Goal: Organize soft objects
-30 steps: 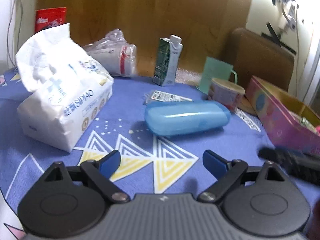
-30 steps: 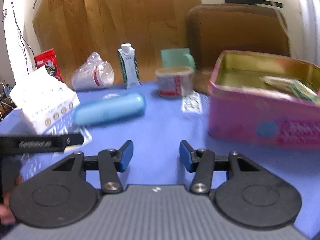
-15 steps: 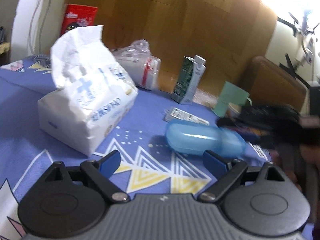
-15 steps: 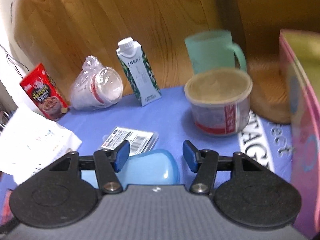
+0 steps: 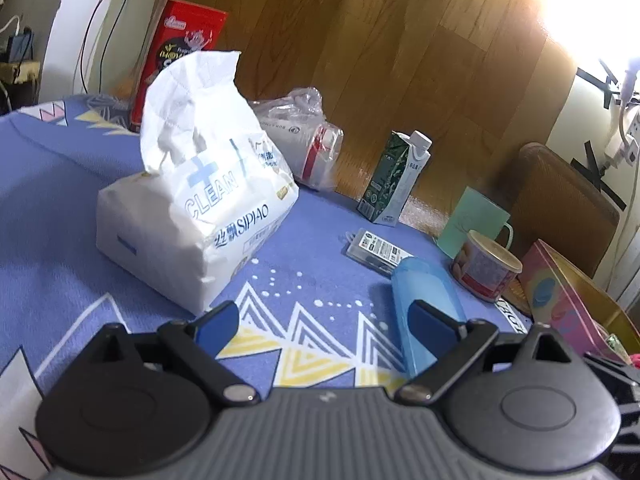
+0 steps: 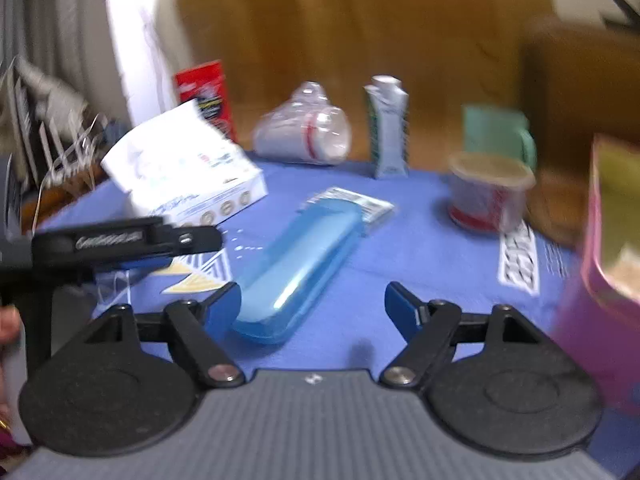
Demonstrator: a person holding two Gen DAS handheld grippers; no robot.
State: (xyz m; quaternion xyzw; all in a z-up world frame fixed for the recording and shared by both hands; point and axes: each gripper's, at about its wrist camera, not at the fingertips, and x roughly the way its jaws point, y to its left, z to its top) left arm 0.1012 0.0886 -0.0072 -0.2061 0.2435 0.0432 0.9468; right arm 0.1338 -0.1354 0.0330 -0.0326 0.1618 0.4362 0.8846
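Both grippers hover empty over the blue-clothed counter (image 5: 60, 208). The left gripper (image 5: 320, 320) gapes wide; the right gripper (image 6: 312, 304) is opening. The soft tissue pack (image 5: 200, 216) sits ahead-left — best grasped across its middle, gently, avoiding the blue plastic case (image 6: 296, 264).

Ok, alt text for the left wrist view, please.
The open left gripper, jaws opening and holding nothing, hovers over a blue tablecloth between a white tissue pack and a blue case. Behind stand a red box, bagged cups, a carton, a green mug, a tub and a pink tin.
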